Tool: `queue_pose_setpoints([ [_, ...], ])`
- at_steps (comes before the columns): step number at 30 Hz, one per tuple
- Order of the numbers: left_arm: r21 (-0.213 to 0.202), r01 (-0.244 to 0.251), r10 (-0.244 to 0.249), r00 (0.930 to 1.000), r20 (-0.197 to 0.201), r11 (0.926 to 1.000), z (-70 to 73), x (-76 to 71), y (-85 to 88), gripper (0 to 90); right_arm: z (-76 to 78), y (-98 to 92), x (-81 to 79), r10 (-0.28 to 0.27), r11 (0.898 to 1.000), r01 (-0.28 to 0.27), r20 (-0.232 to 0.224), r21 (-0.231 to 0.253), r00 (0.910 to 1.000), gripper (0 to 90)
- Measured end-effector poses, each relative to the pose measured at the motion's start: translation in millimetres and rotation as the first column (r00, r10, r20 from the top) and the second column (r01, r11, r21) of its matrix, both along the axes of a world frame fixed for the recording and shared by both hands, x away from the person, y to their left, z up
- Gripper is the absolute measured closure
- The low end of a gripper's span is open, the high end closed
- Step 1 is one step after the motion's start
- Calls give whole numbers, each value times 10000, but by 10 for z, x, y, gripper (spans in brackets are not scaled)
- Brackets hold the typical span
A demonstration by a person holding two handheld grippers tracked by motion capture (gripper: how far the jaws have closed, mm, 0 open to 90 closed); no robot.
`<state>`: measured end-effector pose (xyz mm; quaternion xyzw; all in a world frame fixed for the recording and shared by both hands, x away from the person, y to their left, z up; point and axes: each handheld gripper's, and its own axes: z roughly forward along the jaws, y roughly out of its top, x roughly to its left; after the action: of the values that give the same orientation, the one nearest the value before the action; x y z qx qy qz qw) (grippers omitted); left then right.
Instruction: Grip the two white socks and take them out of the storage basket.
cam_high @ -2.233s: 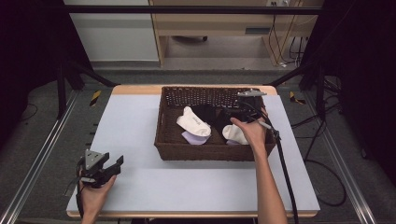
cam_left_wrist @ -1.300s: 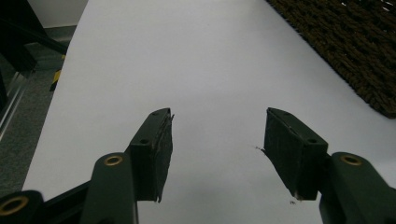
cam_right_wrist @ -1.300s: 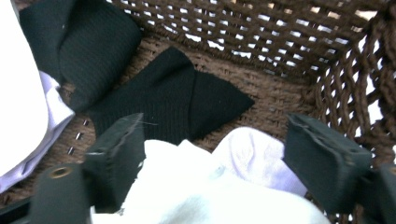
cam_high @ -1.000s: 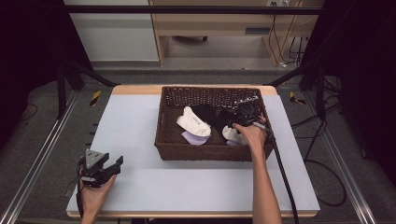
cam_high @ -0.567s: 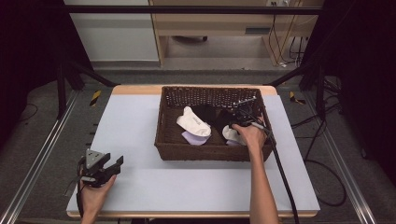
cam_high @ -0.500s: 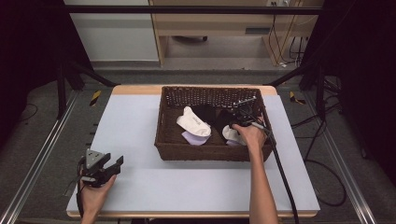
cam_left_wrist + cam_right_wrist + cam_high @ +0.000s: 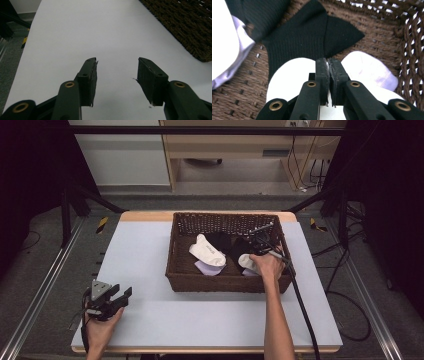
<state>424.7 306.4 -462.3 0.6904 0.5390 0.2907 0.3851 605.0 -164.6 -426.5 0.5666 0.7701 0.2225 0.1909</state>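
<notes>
White socks [image 7: 207, 251] and black ones lie in the dark brown woven wicker basket [image 7: 227, 283] at twelve o'clock on the table in the high view; the left gripper [image 7: 114, 299] rests at seven o'clock. Its own view shows jaws wide apart over bare tabletop [image 7: 100, 32]. Right gripper [image 7: 329, 65] view: jaws pinched together on a white sock [image 7: 294, 77], black ribbed sock [image 7: 299, 37] beyond.

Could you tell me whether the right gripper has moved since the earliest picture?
Yes. The right gripper has come down from above the far rim of the brown wicker basket into its right end, its jaws now shut on a white sock.
</notes>
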Motion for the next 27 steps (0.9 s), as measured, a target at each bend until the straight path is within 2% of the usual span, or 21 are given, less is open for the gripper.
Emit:
queue_pose_setpoints([
  [1, -4, -4, 4, 10000, -9, 10000, -1, 1, -2, 494, 32, -9, -14, 28, 9998, -32, 177, 215, 9998, 865],
  [2, -4, -4, 4, 10000, -9, 10000, -1, 1, -2, 495, 32, -9, -14, 28, 9998, -32, 177, 215, 9998, 865],
  [3, 0, 2, -2, 10000, -22, 10000, -3, 2, -5, 495, 66, -20, -31, 20, 9989, -42, 478, 458, 9989, 866],
  [6, 26, 10, -10, 10000, -22, 10000, -2, 2, -6, 495, 113, -35, -52, 34, 9968, -101, 852, 792, 9964, 867],
  [7, 26, 10, -10, 10000, -22, 10000, -2, 2, -6, 495, 113, -35, -52, 34, 9968, -101, 852, 792, 9964, 867],
  [8, 18, 8, -8, 10000, -29, 10000, -3, 3, -7, 495, 145, -43, -68, 27, 9945, -138, 1059, 1043, 9944, 869],
  [12, 5, 12, -12, 10000, -20, 10000, 0, 0, -6, 495, 168, -47, -80, 59, 9931, -212, 1315, 1154, 9913, 870],
  [13, -17, 3, -3, 10000, -14, 10000, -1, 1, -4, 495, 193, -52, -94, 91, 9922, -295, 1654, 1211, 9862, 869],
  [15, -13, 2, -2, 10000, -21, 10000, -1, 1, -2, 495, 207, -55, -102, 105, 9915, -337, 1804, 1260, 9835, 869],
  [18, -13, 4, -4, 10000, -26, 10000, -3, 2, -5, 495, 277, -73, -149, 168, 9851, -599, 2560, 1614, 9665, 869],
  [19, 14, 10, -10, 10000, -23, 10000, -2, 2, -6, 495, 330, -78, -183, 306, 9817, -863, 3069, 1697, 9512, 869],
  [20, 14, 8, -8, 10000, -28, 10000, -1, 1, -9, 495, 330, -78, -183, 306, 9817, -863, 3069, 1697, 9512, 869],
  [21, 35, 31, -31, 10000, -4, 10000, 1, 0, -16, 495, 384, -84, -220, 350, 9779, -1045, 3511, 1809, 9357, 868],
  [22, 35, 31, -31, 10000, -4, 10000, 1, 0, -16, 495, 384, -84, -220, 350, 9779, -1045, 3511, 1809, 9357, 868],
  [23, 22, 43, -43, 10000, 6, 10000, 2, -3, -22, 495, 404, -87, -233, 368, 9763, -1116, 3666, 1852, 9297, 869],
  [24, 23, 62, -62, 10000, 15, 10000, 4, -6, -26, 494, 455, -101, -268, 396, 9713, -1288, 3982, 2000, 9165, 868],
  [25, 19, 65, -65, 10000, 21, 10000, 5, -7, -27, 494, 474, -108, -283, 417, 9694, -1362, 4096, 2043, 9113, 868],
  [26, 19, 65, -65, 10000, 21, 10000, 5, -7, -27, 494, 474, -108, -283, 417, 9694, -1362, 4096, 2043, 9113, 868],
  [27, 20, 68, -68, 10000, 24, 10000, 5, -7, -29, 494, 513, -121, -318, 458, 9653, -1498, 4262, 2138, 9034, 867],
])
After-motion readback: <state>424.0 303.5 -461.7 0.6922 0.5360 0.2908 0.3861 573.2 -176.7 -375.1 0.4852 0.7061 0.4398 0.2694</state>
